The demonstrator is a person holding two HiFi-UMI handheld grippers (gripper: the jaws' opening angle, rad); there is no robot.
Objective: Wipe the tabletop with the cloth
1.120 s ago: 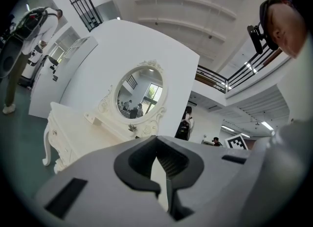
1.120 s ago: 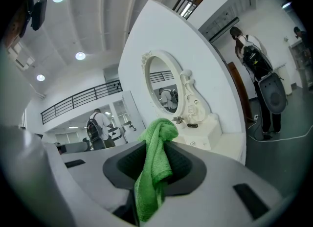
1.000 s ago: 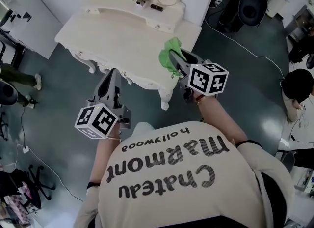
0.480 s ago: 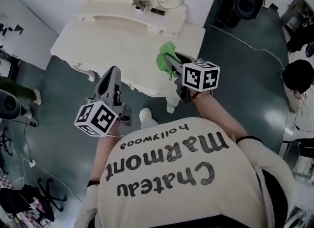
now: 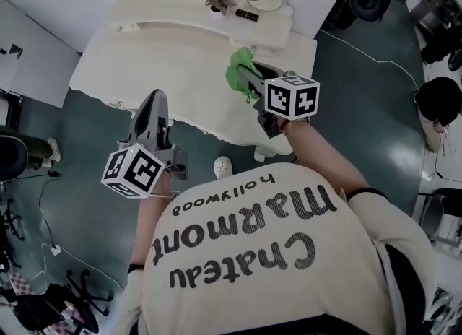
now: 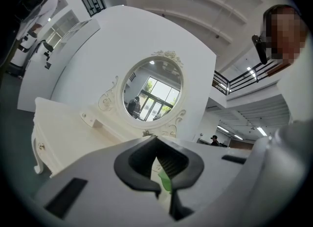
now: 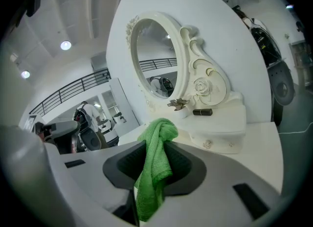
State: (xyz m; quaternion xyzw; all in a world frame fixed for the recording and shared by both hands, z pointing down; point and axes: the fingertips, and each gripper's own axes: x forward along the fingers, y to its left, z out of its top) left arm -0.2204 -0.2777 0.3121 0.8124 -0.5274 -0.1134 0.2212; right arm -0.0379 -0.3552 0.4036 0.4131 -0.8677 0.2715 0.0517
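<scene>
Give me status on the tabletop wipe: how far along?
Done: the green cloth is picked up and clamped in the right tongs. In hand: the cloth is held over the right side of the tabletop; contact with the surface can't be confirmed. Left to do: the wiping itself, across the whole top. The left tongs are shut and empty, near the table's front edge.

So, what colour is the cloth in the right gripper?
The cloth is bright green, clearest in the right gripper view.
</scene>
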